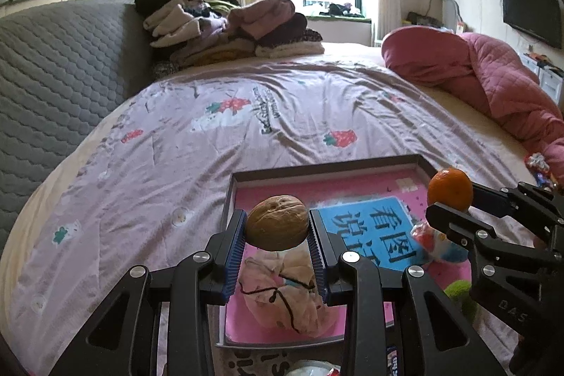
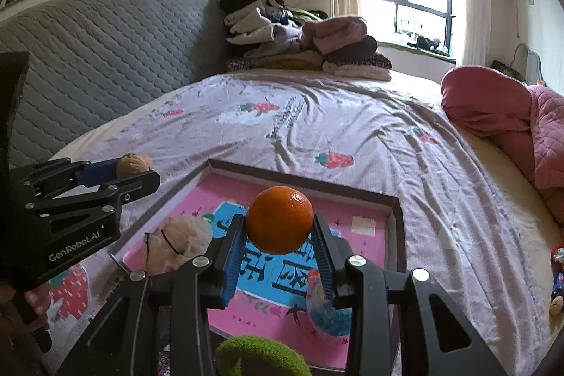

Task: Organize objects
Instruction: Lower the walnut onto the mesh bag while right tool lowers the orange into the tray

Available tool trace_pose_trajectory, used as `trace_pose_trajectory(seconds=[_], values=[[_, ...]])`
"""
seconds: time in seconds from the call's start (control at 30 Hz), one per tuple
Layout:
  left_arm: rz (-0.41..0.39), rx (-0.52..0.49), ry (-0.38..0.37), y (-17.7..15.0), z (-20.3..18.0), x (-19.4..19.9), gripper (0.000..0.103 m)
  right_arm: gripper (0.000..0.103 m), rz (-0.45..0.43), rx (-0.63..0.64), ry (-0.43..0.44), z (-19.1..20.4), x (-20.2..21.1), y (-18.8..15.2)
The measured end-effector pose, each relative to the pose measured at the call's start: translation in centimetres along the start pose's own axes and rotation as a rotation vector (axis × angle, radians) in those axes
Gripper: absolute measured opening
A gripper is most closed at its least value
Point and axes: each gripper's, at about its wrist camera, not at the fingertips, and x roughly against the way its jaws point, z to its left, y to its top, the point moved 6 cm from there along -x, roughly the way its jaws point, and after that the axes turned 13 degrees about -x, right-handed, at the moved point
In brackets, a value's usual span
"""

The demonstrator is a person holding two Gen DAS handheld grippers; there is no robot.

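My left gripper (image 1: 277, 228) is shut on a brown walnut (image 1: 276, 222) and holds it above the near left part of a shallow box (image 1: 317, 168) with a pink and blue printed bottom. My right gripper (image 2: 278, 233) is shut on an orange (image 2: 279, 219) and holds it above the same box (image 2: 396, 210). The orange also shows at the right of the left wrist view (image 1: 450, 189); the walnut shows at the left of the right wrist view (image 2: 133, 164). A pink cloth pouch (image 1: 287, 295) and a small colourful packet (image 1: 435, 244) lie in the box.
The box sits on a bed with a lilac strawberry-print sheet (image 1: 211, 143). A green fuzzy object (image 2: 261, 356) lies at the box's near edge. Folded clothes (image 1: 225, 27) are stacked at the back, a pink quilt (image 1: 493, 76) lies at the right, a grey padded headboard (image 1: 53, 76) at the left.
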Motion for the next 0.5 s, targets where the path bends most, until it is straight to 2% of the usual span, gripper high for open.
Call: trace_pose_trajectory(seconds=[0.5], values=[[0.089, -0.044, -0.018, -2.9, -2.1, -2.9, 0.035, 0.038, 0.131, 0.019, -0.003, 0.3, -3.4, -3.4]])
